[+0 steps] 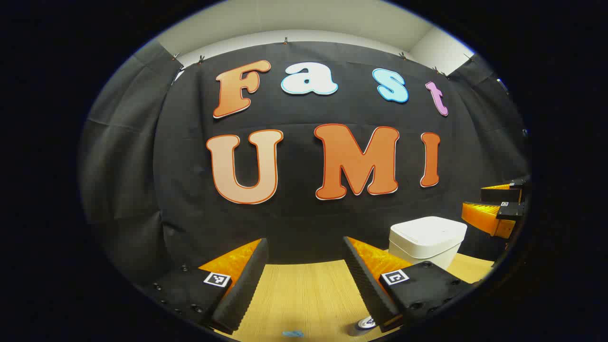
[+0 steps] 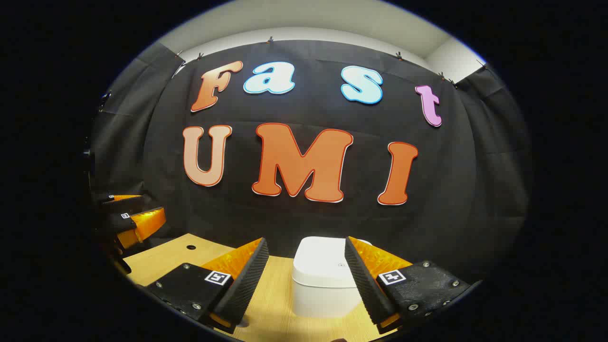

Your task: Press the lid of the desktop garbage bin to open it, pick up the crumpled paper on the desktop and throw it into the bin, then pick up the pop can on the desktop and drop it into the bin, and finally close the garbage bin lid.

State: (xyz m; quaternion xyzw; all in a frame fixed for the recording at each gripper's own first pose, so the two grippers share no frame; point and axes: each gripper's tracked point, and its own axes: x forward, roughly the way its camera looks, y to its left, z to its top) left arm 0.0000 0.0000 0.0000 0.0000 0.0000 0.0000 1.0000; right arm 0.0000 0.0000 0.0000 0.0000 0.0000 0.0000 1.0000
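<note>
The white desktop garbage bin (image 2: pixel 325 280) stands on the wooden counter (image 2: pixel 156 261) with its lid down, near the black cloth wall. The right gripper (image 2: pixel 304 280) hangs just in front of the bin, jaws apart and empty. The left gripper (image 1: pixel 304 285) is off to the bin's left, jaws apart, empty. A pop can's top (image 1: pixel 365 324) shows in front of the bin.

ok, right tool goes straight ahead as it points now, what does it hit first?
Most likely the bin. It sits dead ahead between the right tool's open fingers, lid closed. Nothing shows in between on the table, though depth is hard to judge here.
</note>
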